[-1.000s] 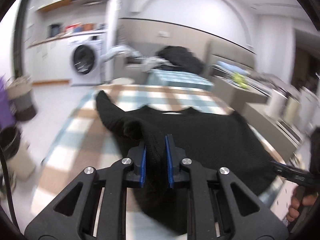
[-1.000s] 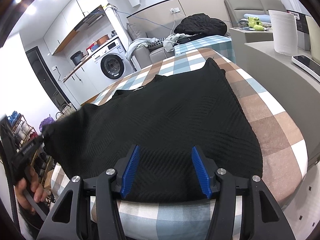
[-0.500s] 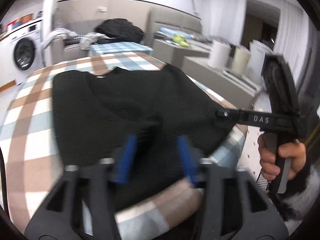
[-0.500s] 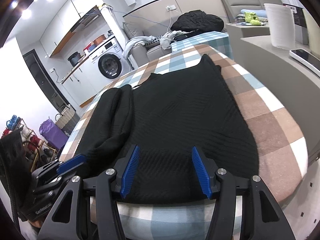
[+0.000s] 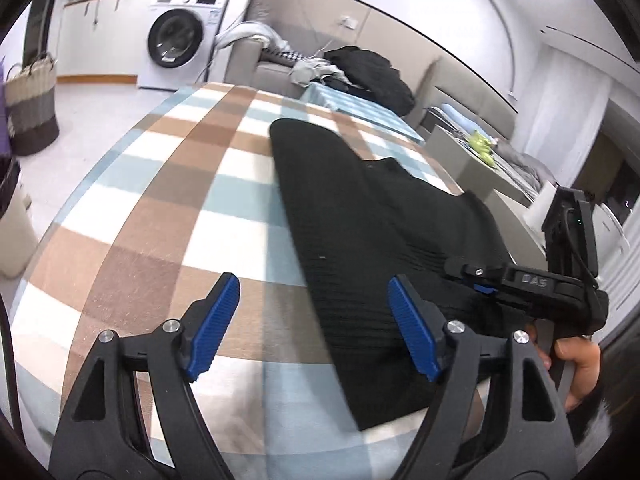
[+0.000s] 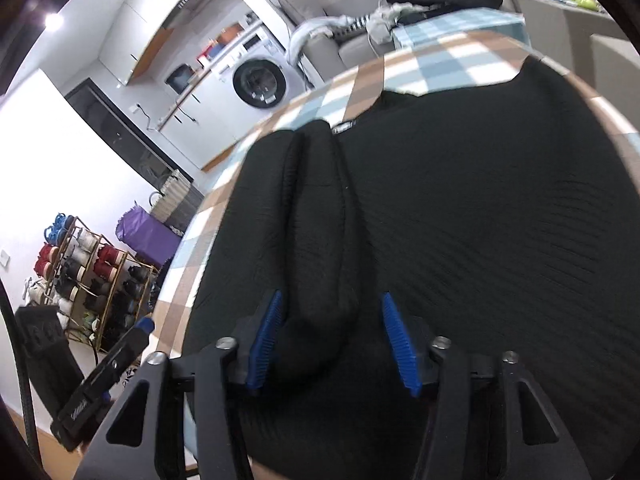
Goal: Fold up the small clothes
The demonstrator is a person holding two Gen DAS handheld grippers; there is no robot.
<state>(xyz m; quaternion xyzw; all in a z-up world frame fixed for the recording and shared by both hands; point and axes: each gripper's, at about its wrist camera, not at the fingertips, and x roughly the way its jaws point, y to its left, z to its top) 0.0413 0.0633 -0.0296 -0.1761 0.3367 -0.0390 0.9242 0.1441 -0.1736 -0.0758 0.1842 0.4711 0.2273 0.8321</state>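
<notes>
A black knit sweater (image 5: 372, 216) lies flat on the checked tablecloth (image 5: 168, 208). Its left sleeve (image 6: 316, 216) is folded lengthwise onto the body. My left gripper (image 5: 314, 324) hovers over the near left edge of the sweater. Its jaws are opening wide and grip nothing. My right gripper (image 6: 330, 340) is low over the sweater, with the folded sleeve's near end between its blue pads. Its jaws are closing, and a gap still shows at the right pad. In the left wrist view the right gripper (image 5: 460, 270) reaches in from the right, held by a hand (image 5: 576, 364).
The table's rounded near edge (image 5: 248, 436) is just below the left gripper. Beyond the table are a washing machine (image 5: 180, 40), a woven basket (image 5: 30, 104) and a sofa with dark clothes (image 5: 368, 72). A shoe rack (image 6: 88, 280) stands on the floor to the left.
The left gripper let go of the sleeve, opened wide and drew back toward the table's near left side. The sleeve now lies folded on the body. The right gripper moved over it and narrowed.
</notes>
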